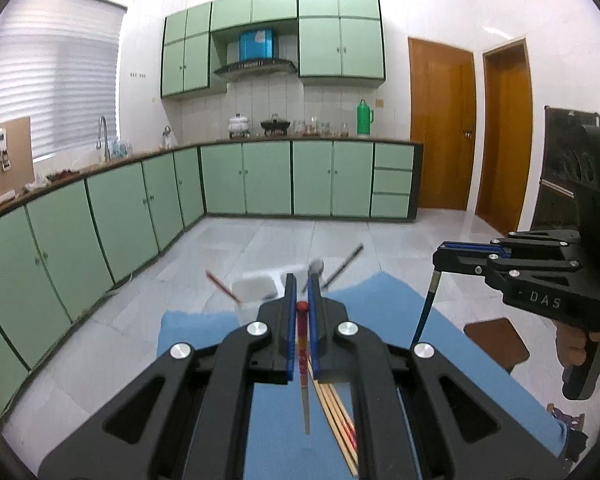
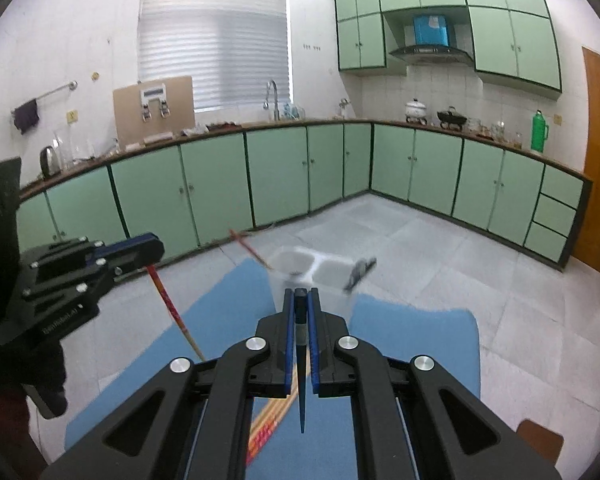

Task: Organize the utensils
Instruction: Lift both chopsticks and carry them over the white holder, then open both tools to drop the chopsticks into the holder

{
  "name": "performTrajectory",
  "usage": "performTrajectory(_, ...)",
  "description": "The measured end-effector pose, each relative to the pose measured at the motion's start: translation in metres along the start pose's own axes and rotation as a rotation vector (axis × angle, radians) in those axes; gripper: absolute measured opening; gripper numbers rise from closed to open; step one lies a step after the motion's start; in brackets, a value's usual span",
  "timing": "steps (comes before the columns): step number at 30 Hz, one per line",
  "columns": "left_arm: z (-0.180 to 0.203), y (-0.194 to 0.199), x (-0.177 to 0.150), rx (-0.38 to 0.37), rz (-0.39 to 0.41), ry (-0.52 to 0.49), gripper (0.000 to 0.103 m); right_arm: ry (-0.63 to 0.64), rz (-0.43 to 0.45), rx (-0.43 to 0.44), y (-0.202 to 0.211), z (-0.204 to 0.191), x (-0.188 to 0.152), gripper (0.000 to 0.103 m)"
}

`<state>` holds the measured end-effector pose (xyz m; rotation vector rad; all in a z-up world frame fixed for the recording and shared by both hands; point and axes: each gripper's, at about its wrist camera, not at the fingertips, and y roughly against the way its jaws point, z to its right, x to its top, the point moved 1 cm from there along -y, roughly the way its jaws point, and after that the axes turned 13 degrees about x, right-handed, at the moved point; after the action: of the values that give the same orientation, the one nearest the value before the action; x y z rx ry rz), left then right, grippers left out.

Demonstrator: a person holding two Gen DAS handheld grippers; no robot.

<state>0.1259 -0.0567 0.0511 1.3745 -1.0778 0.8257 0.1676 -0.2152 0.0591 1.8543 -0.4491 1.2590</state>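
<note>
My left gripper (image 1: 302,285) is shut on a red chopstick (image 1: 302,344) that hangs down between its pads above the blue mat (image 1: 204,332). It also shows in the right wrist view (image 2: 140,250) with the red chopstick (image 2: 172,312) hanging from it. My right gripper (image 2: 300,300) is shut on a dark blue chopstick (image 2: 301,392); in the left wrist view the gripper (image 1: 440,258) holds that chopstick (image 1: 424,312) upright. A clear two-compartment holder (image 2: 312,276) stands at the mat's far edge with a red chopstick (image 2: 248,248) and a dark utensil (image 2: 358,270) in it. Several wooden chopsticks (image 1: 336,416) lie on the mat.
The table with the blue mat stands over a tiled kitchen floor (image 2: 460,280). Green cabinets (image 1: 100,208) line the walls. A brown stool (image 1: 496,340) stands to the right of the table, and wooden doors (image 1: 440,128) lie beyond.
</note>
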Motion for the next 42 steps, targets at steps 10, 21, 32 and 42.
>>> performTrajectory(10, -0.002, -0.033, 0.077, 0.013, 0.132, 0.022, 0.004, -0.013, 0.146, -0.004, -0.001, 0.029, 0.087, 0.006)
performTrajectory(21, 0.004, -0.115, 0.112, 0.068, 0.157, 0.004, 0.004, -0.046, 0.183, -0.067, -0.066, 0.064, 0.124, 0.006)
performTrajectory(32, 0.011, -0.177, 0.093, 0.079, 0.104, 0.003, 0.004, -0.114, 0.095, -0.064, -0.127, 0.096, 0.097, 0.006)
performTrajectory(42, -0.002, -0.185, 0.074, 0.091, 0.033, 0.018, 0.03, -0.118, 0.079, -0.089, -0.118, 0.103, 0.082, 0.027)
